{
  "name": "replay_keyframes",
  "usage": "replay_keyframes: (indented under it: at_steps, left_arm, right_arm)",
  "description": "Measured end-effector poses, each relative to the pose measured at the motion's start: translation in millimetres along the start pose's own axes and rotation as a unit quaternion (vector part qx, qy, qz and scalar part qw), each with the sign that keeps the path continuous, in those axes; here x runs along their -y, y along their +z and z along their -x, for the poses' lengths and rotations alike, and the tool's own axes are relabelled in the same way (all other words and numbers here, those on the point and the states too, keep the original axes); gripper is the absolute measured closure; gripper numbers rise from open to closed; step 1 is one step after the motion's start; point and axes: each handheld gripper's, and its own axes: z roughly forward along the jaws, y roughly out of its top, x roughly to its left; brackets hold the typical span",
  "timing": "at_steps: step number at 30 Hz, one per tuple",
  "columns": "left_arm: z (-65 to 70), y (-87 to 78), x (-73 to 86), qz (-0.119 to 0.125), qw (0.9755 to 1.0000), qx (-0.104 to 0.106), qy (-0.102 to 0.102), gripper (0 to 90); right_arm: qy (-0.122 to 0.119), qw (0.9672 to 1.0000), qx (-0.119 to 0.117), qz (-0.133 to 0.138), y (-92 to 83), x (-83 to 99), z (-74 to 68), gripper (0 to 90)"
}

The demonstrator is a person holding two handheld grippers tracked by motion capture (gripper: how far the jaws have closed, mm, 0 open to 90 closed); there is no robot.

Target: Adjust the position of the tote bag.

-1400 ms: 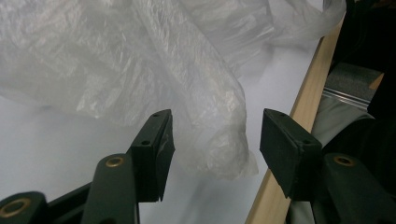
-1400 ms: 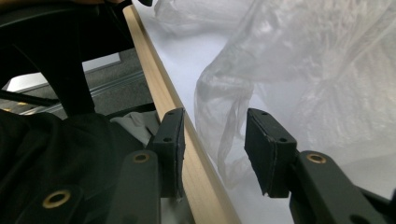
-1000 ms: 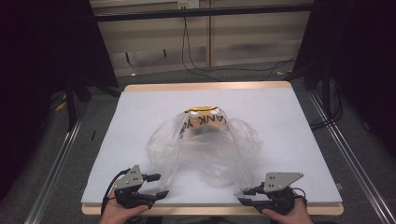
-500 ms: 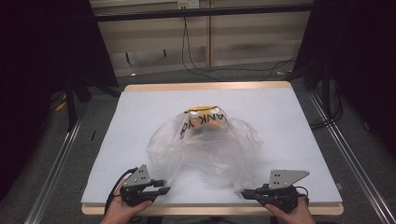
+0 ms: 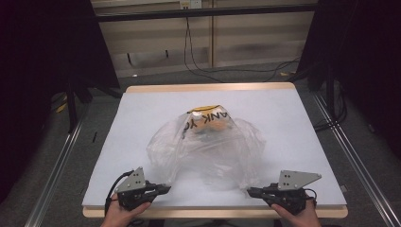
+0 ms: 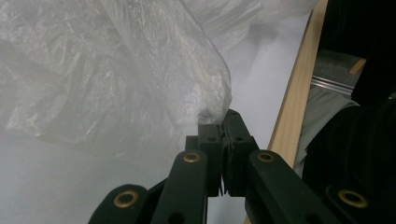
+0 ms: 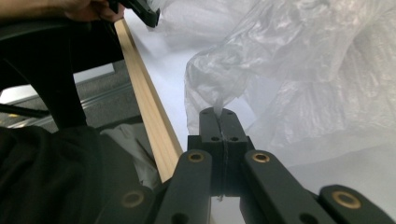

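A: Are we gripping yet?
B: Yes. Our left gripper (image 6: pixel 223 122) and right gripper (image 7: pixel 218 115) are clamped on the plastic bag (image 5: pixel 208 151), mid-frame on the table (image 5: pixel 302 118). Lifting it remains.

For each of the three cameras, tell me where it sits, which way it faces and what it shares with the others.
High view: above the person's table edge, facing forward and down on the white table; both hands hold the left gripper and right gripper.
Left gripper view: on the left gripper, looking along its jaws, shut on the clear plastic bag.
Right gripper view: on the right gripper, jaws pinching the bag; the other hand shows.
All share the bag.
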Motion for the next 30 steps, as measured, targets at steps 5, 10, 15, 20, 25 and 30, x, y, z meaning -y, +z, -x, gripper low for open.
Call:
replay_keyframes:
  at_steps: [5,10,15,20,25,30]
  left_arm:
    - [-1.7,-7.7,-1.3,0.017,0.9998,-0.002,-0.005,88.6]
    - [-2.4,-13.8,-4.1,0.035,0.9994,-0.003,-0.006,88.5]
    - [-1.4,-17.9,-9.8,0.046,0.9989,-0.007,0.001,88.6]
    - [-2.4,-23.4,-16.6,0.069,0.9976,-0.011,0.001,88.6]
    - [-5.4,-26.9,-21.3,0.075,0.9971,-0.013,0.003,88.7]
    - [-6.6,-29.8,-27.0,0.079,0.9968,-0.013,0.006,88.7]
  right_arm:
    - [0.002,0.9998,0.005,0.021,-4.0,-5.0,3.5,90.0]
    - [0.007,0.9995,0.003,0.030,-5.6,-5.7,5.6,90.0]
    - [0.010,0.9984,0.002,0.056,-12.2,-13.5,7.8,90.0]
    - [0.002,0.9980,0.002,0.063,-12.5,-19.3,9.2,90.0]
    - [0.000,0.9972,0.007,0.075,-18.6,-26.9,11.6,90.0]
    - [-0.007,0.9963,0.015,0.084,-22.8,-34.2,14.0,90.0]
